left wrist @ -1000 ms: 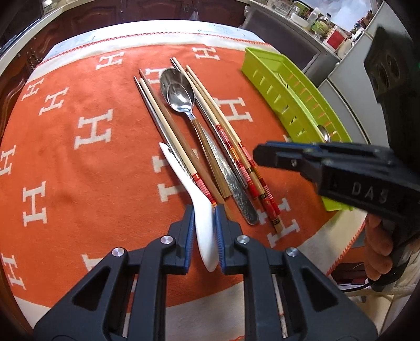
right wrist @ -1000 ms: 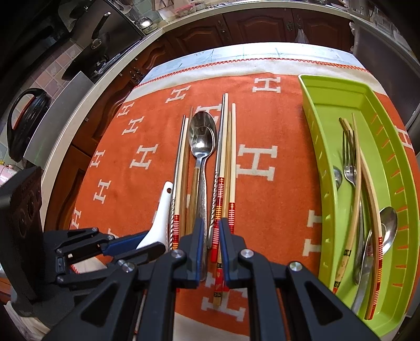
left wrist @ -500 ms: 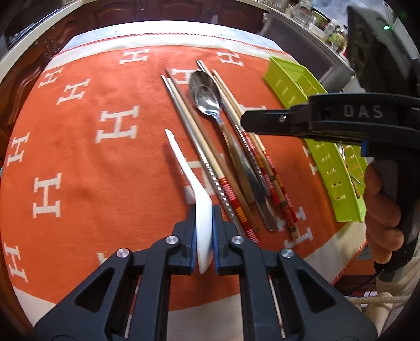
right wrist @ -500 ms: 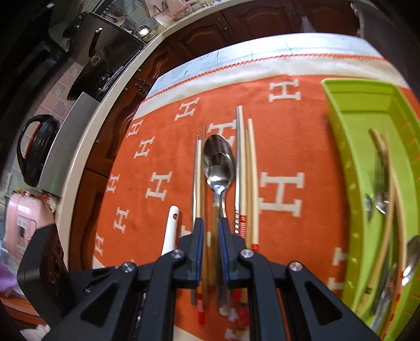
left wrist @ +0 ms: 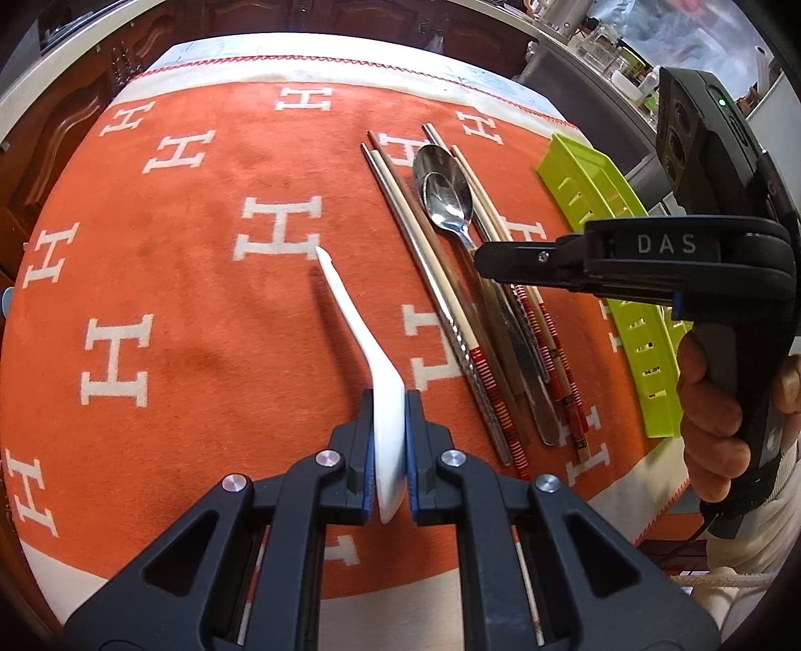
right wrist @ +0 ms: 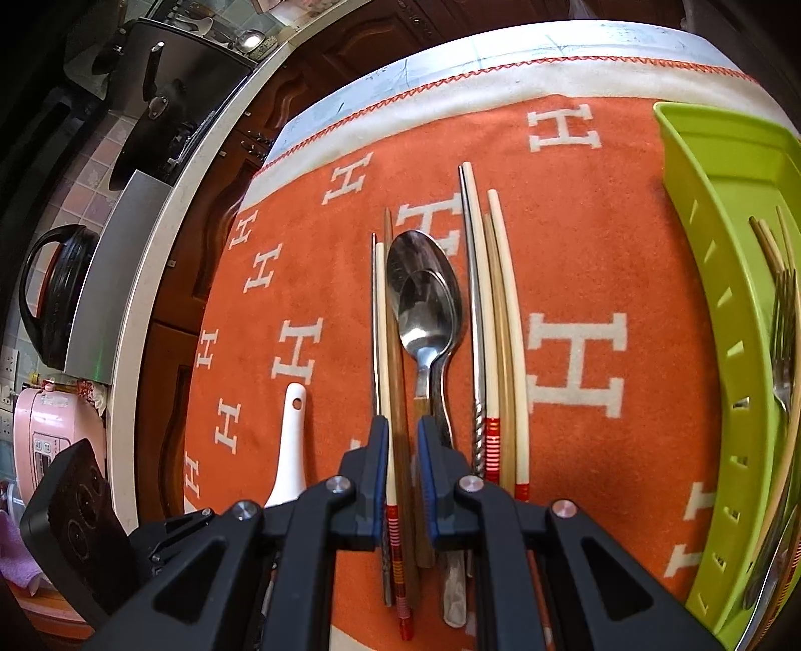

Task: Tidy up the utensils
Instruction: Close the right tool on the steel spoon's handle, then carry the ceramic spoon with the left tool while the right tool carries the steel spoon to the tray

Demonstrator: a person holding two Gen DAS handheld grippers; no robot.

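My left gripper (left wrist: 388, 400) is shut on the bowl of a white ceramic spoon (left wrist: 368, 360); its handle points away over the orange cloth (left wrist: 200, 280). The spoon's handle also shows in the right wrist view (right wrist: 293, 440). Two stacked metal spoons (right wrist: 425, 305) and several chopsticks (right wrist: 493, 320) lie side by side on the cloth. My right gripper (right wrist: 400, 425) hovers above them, its jaws nearly closed with nothing between them. It shows side-on in the left wrist view (left wrist: 505, 263). The green utensil tray (right wrist: 721, 210) at the right holds forks and chopsticks.
The cloth covers a counter with a white border (right wrist: 500, 85). Dark wooden cabinets (left wrist: 350, 15) stand behind. A black kettle (right wrist: 55, 295) and a pink appliance (right wrist: 45, 435) sit off the counter's left edge.
My left gripper has lifted the white spoon and drawn it left, away from the chopsticks. My right gripper has moved forward over the metal spoons.
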